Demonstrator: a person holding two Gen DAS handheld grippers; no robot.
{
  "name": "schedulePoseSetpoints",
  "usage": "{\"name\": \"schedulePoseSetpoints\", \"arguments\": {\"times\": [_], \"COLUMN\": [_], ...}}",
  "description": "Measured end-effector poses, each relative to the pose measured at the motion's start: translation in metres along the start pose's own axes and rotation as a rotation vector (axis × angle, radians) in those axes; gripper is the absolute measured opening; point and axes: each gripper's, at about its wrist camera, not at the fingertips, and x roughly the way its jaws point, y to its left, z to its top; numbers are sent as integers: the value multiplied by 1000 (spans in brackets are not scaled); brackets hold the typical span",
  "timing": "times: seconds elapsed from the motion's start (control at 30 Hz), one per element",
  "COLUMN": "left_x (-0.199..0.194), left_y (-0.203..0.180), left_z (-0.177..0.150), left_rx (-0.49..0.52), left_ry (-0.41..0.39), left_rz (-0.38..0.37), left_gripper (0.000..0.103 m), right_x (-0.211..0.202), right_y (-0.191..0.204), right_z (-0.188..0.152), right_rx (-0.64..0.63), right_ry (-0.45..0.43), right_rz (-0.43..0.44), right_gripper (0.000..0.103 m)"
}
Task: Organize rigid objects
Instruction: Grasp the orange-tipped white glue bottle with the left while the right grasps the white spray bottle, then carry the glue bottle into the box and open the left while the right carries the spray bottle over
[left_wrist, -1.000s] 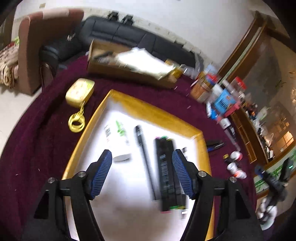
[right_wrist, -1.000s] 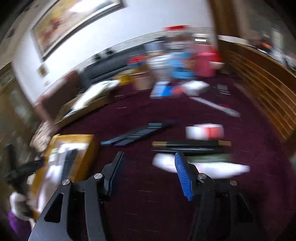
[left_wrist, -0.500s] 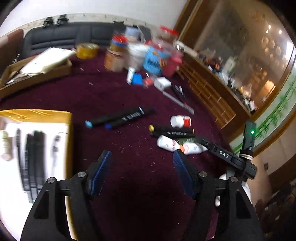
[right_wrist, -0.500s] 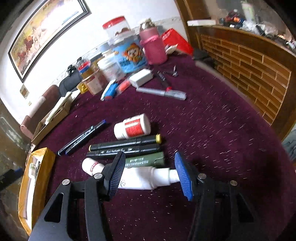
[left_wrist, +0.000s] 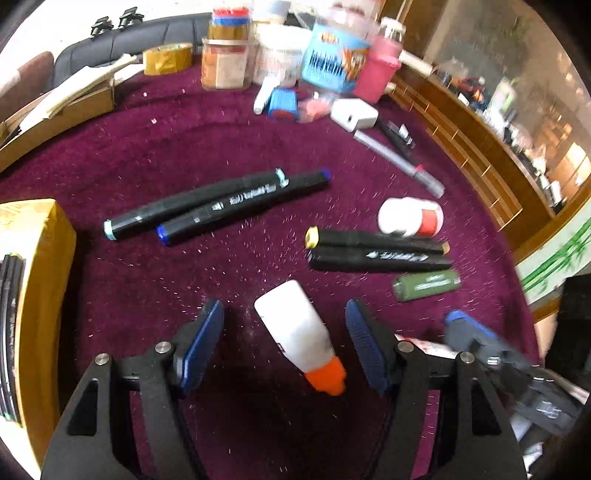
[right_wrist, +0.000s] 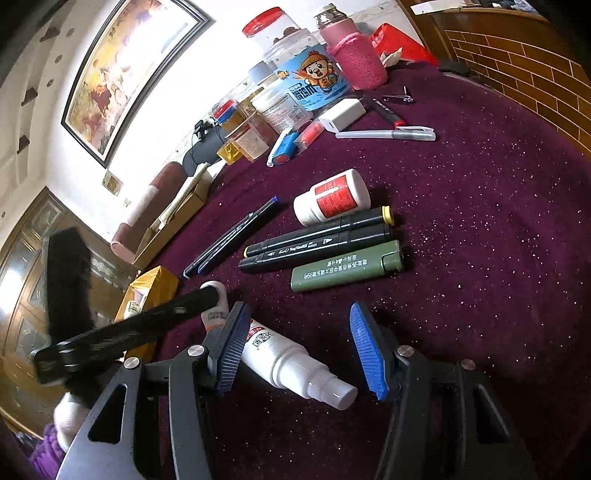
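Observation:
My left gripper (left_wrist: 284, 325) is open around a white glue bottle with an orange cap (left_wrist: 299, 334) lying on the purple cloth, not touching it. My right gripper (right_wrist: 297, 339) is open over a white spray bottle (right_wrist: 291, 363), its left pad close beside the bottle. Beyond lie a green lighter (right_wrist: 347, 266), two black markers with a yellow cap (right_wrist: 317, 240), a white-and-red pill bottle (right_wrist: 332, 197) and two more markers (left_wrist: 218, 205). The yellow tray (left_wrist: 40, 295) is at the left.
Jars, a pink bottle (right_wrist: 352, 61), a white charger (right_wrist: 341, 113), a silver pen (right_wrist: 388, 133) and a cardboard box (left_wrist: 55, 110) crowd the far side. The table's wooden rim (right_wrist: 517, 66) runs on the right. The left gripper's arm (right_wrist: 122, 332) crosses the right wrist view.
My left gripper swung right from the tray and moved in over the glue bottle. My right gripper moved down and closer over the spray bottle.

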Motion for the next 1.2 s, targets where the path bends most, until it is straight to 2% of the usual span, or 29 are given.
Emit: {"name": "schedulePoseSetpoints", "arguments": {"times": [0.03,0.07,0.1,0.17,0.2,0.33,0.4,0.47,0.5,0.57,0.63,0.7,0.83,0.97,1.03,1.1,1.2], "left_x": [0,-1,-2,-8,-12,-23,-9,-6,-7,-21,-38,-60,-101,-133,-149,-165,-180], "left_y": [-4,-9,-9,-6,-4,-4,-5,-2,0,9,15,26,60,99,119,144,181], "left_z": [-2,-4,-6,-11,-13,-14,-11,-10,-10,-15,-19,-26,-43,-60,-70,-81,-93], "left_rx": [33,74,89,85,88,107,93,85,77,57,67,47,-46,-146,-179,-207,-250], "left_ry": [-11,-19,-13,-6,-8,-33,18,17,37,22,-19,-59,-122,-178,-216,-253,-285], "left_rz": [19,35,29,5,-1,-2,-4,-14,-26,-71,-66,-99,-196,-244,-228,-177,-85], "left_gripper": [65,49,39,26,24,24,24,24,24,24,24,24,24,24,24,25,25], "right_x": [0,0,0,0,1,2,4,6,6,6,2,-2,10,35,47,55,59], "right_y": [0,-1,-1,-1,-2,0,3,6,7,11,19,33,64,89,95,98,101], "right_z": [1,1,1,0,1,0,-1,0,1,1,2,3,2,-10,-17,-22,-25], "right_rx": [0,1,2,4,4,-7,-19,-37,-44,-62,-116,-206,-404,-561,-615,-642,-636], "right_ry": [0,1,2,4,4,12,16,26,31,42,56,56,100,165,192,202,218], "right_rz": [1,2,3,0,-1,-9,-23,-33,-40,-76,-131,-194,-285,-357,-391,-420,-400], "right_gripper": [52,52,52,52,52,52,52,52,52,52,52,52,52,52,51,50,27]}}
